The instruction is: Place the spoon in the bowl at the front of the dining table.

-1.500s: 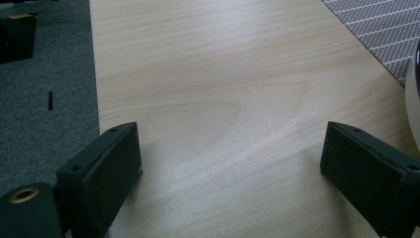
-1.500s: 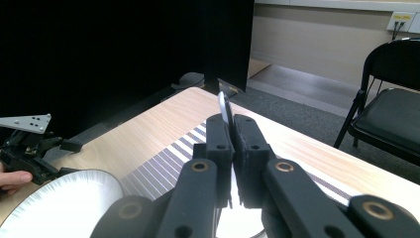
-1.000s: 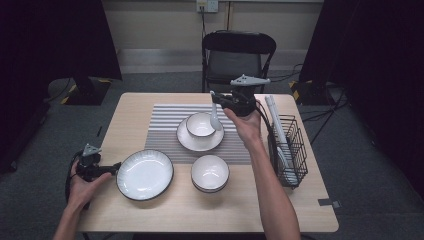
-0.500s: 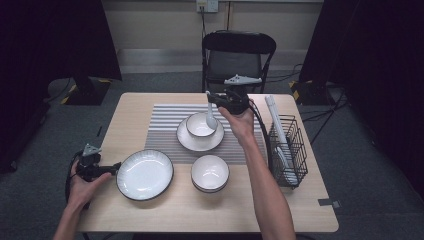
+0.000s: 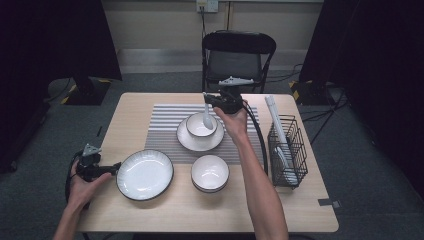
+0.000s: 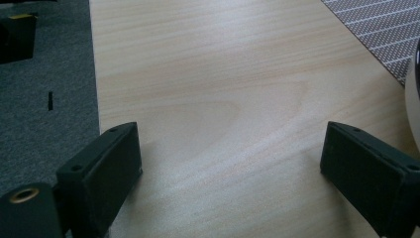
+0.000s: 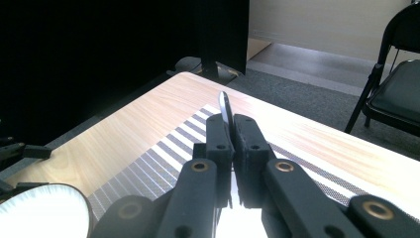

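My right gripper (image 5: 208,100) is shut on the handle of a white spoon (image 5: 207,118). The spoon hangs down with its scoop over or inside a white bowl (image 5: 199,129). That bowl stands on a small plate (image 5: 191,142) on the striped mat (image 5: 162,125). In the right gripper view the spoon handle (image 7: 225,106) sticks up edge-on between the pressed jaws of the right gripper (image 7: 233,135). My left gripper (image 5: 115,168) rests at the table's left edge beside a large white plate (image 5: 145,176). In the left gripper view the left gripper (image 6: 233,163) is open over bare wood.
A second white bowl (image 5: 210,173) stands in front of the mat. A black wire rack (image 5: 287,152) with white utensils is at the right side of the table. A black chair (image 5: 239,55) stands behind the table (image 5: 300,205).
My right gripper has moved left and down with the spoon, from beside the bowl to over it. The left hand has stayed in place.
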Tool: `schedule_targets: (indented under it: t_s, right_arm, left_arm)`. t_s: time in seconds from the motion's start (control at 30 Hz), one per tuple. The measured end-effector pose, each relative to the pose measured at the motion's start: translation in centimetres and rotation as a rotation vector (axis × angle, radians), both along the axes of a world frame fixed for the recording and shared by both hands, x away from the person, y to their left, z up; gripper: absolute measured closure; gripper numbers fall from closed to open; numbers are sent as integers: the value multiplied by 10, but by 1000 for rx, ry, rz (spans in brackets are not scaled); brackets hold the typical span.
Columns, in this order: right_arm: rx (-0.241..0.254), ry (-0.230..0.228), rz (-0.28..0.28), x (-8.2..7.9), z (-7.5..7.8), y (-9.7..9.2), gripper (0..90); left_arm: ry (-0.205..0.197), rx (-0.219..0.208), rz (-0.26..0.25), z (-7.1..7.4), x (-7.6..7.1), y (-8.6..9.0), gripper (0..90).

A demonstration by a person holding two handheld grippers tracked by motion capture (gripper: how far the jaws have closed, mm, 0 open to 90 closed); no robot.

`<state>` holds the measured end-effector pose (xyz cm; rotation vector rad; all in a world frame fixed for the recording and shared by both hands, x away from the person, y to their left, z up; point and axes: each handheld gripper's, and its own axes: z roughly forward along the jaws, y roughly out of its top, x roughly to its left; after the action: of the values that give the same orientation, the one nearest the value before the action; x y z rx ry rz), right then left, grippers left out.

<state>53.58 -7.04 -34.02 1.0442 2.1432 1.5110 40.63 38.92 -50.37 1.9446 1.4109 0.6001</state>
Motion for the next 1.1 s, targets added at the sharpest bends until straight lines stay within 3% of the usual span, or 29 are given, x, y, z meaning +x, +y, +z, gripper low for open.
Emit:
schedule_targets:
  t_s: [0.33,1.1]
  right_arm:
    - [-20,10,8,3,-10,4,863]
    - [-11,18,5,8,-28,7,864]
  left_arm:
    - [0,0,0,0,0,0,83]
    - [0,0,0,0,0,0,83]
